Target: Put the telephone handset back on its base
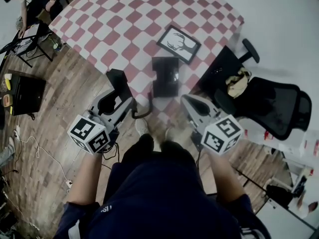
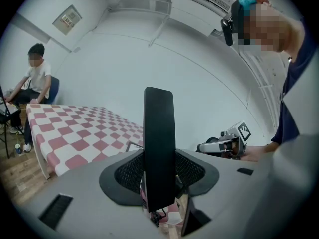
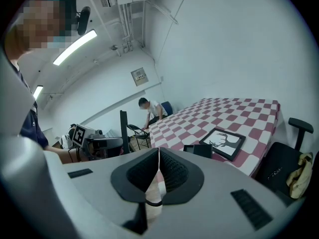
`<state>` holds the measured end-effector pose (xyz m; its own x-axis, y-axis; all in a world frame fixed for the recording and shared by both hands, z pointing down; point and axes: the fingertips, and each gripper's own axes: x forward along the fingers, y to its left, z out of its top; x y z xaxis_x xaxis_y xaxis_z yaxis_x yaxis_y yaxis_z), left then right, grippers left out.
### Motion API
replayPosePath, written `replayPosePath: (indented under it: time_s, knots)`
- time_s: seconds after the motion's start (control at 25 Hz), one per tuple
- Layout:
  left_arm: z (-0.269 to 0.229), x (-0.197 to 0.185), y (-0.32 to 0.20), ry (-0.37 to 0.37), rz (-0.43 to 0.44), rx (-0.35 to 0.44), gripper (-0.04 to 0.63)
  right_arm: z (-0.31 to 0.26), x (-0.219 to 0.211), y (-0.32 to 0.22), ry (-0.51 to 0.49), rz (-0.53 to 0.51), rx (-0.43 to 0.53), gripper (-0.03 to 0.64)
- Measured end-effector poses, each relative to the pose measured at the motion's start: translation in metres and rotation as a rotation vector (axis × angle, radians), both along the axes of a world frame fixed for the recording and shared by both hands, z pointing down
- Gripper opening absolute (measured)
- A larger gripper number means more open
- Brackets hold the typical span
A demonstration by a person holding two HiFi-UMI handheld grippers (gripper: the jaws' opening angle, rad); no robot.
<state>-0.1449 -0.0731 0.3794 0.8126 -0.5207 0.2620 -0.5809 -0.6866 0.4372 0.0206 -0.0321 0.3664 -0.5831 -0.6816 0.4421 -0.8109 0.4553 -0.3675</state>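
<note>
Black and slab-like, the handset (image 2: 159, 143) stands upright between the jaws of the left gripper (image 2: 159, 185), which is clenched on its lower part. In the head view this gripper (image 1: 115, 97) holds the handset (image 1: 118, 79) at the bench's left edge, apart from the base, with a dark cord (image 1: 143, 113) curving from it along the near corner. The right gripper (image 3: 158, 176) has its jaws pressed together with nothing between them; it hangs off the near corner (image 1: 190, 102), just short of the base. The base (image 1: 165, 76) lies on the red-and-white checked bench (image 1: 124, 29) by that near corner. Beyond it, toward the right edge, lies a framed deer picture (image 1: 178, 44). A black chair (image 1: 271, 103) stands beside the right edge.
</note>
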Motion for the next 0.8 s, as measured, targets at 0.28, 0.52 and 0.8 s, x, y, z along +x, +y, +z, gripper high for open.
replayPosePath:
  time_s: [0.28, 0.52, 0.8]
  knots:
    - [0.016, 0.014, -0.006, -0.018, 0.015, -0.033, 0.219, 0.011, 0.008, -0.013, -0.005, -0.006, -0.027, 0.017]
    - [0.029, 0.033, -0.012, -0.043, -0.013, -0.078, 0.219, 0.025, 0.021, -0.026, -0.034, -0.048, -0.051, 0.017]
    - [0.043, 0.060, -0.024, -0.074, -0.046, -0.105, 0.219, 0.040, 0.045, -0.043, -0.056, -0.095, -0.079, 0.017]
